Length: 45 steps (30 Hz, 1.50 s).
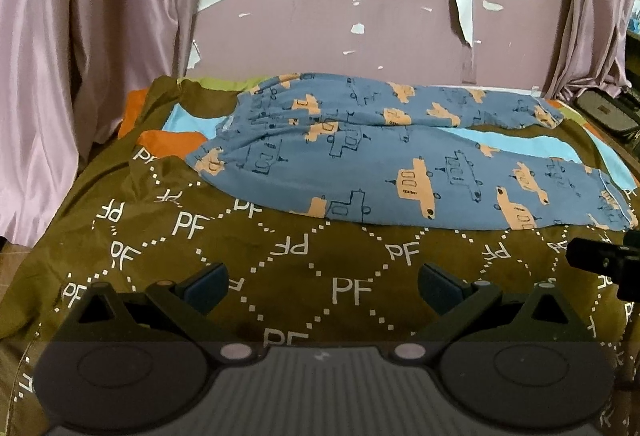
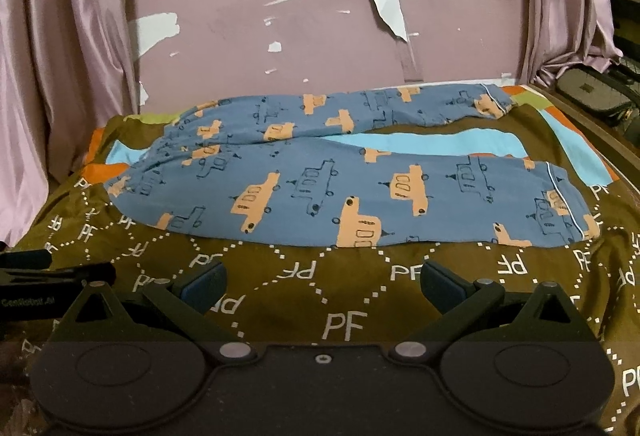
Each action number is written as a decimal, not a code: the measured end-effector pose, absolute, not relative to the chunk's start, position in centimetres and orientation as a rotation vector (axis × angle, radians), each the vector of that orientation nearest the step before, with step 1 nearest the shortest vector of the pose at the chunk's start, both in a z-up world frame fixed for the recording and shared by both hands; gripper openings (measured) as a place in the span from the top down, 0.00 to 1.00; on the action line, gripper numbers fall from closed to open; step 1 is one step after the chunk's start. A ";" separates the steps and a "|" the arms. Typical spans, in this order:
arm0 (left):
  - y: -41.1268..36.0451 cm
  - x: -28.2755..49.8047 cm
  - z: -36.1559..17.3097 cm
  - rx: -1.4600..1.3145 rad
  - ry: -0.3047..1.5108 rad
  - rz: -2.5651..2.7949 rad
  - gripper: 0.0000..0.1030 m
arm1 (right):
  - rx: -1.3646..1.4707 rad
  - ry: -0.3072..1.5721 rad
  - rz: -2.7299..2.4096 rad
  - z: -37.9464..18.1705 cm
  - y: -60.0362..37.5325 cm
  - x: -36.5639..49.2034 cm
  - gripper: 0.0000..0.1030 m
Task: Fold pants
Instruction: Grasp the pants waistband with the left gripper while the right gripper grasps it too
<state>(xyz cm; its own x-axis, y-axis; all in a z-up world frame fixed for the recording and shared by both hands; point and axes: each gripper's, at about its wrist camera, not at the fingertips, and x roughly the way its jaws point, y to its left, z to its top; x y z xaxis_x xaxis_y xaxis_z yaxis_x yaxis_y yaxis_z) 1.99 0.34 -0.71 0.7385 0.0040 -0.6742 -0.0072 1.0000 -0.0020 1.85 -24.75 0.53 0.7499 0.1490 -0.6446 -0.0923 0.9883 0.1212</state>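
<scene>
Blue pants printed with orange cars lie spread flat on the bed, waistband at the left, both legs running right. They also show in the right wrist view. The near leg's cuff lies at the right, the far leg's cuff by the wall. My left gripper is open and empty, above the cover just short of the near leg. My right gripper is open and empty, also short of the near leg. Each gripper's edge shows in the other's view.
The bed has a brown cover with white "PF" lettering and light blue and orange patches. A pink wall with peeling paint stands behind. Pink curtains hang at both sides. A dark bag sits at the far right.
</scene>
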 end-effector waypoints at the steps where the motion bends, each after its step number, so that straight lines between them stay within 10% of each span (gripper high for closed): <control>1: 0.3 2.3 -0.7 -0.006 0.748 0.005 0.00 | 0.084 0.720 0.128 0.5 -24.8 2.0 0.00; 19: 0.9 15.7 4.0 -0.019 0.718 -0.065 0.00 | -0.373 0.795 0.471 9.2 -23.5 12.1 0.00; 45: 7.3 38.5 2.1 0.339 0.692 -0.148 0.00 | -0.264 0.656 0.646 1.2 -25.3 37.9 0.01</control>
